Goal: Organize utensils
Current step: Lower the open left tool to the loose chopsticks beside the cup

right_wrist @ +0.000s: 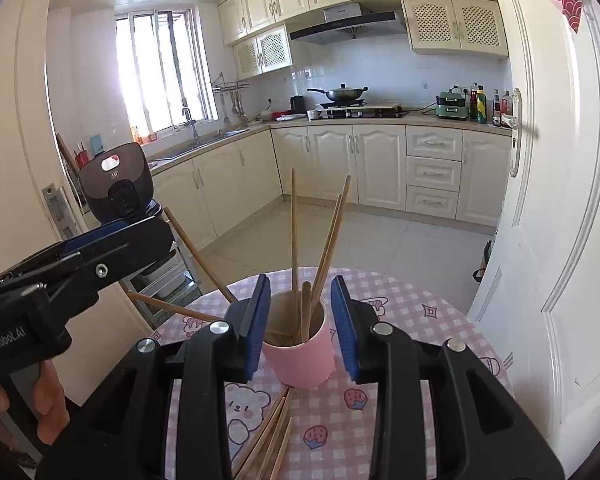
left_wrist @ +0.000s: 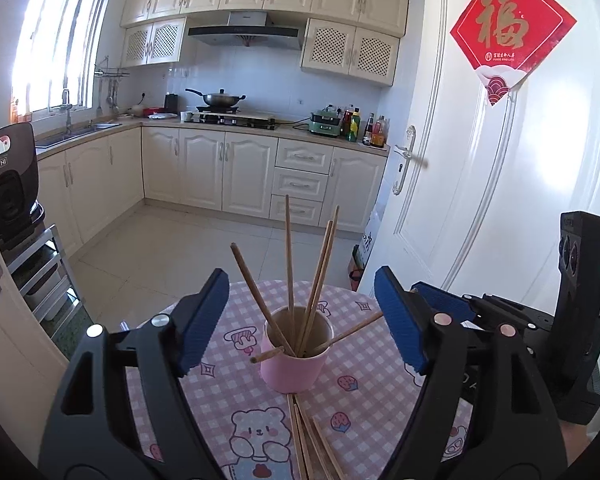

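A pink cup [left_wrist: 294, 368] stands on the round table with the pink checked cloth [left_wrist: 364, 396] and holds several wooden chopsticks [left_wrist: 289, 256] that fan out of it. More loose chopsticks [left_wrist: 312, 448] lie on the cloth just in front of the cup. My left gripper [left_wrist: 300, 316] is open, its blue pads wide on either side of the cup and above it. In the right wrist view the cup [right_wrist: 300, 356] sits between the open right gripper's [right_wrist: 300, 320] pads, apart from both; loose chopsticks [right_wrist: 272, 436] lie below it.
The right gripper's body [left_wrist: 500, 320] is close at the right in the left wrist view; the left gripper [right_wrist: 80, 264] is at the left in the right wrist view. A white door [left_wrist: 480, 160] stands to the right. A dark appliance on a rack [left_wrist: 8, 184] is at the left.
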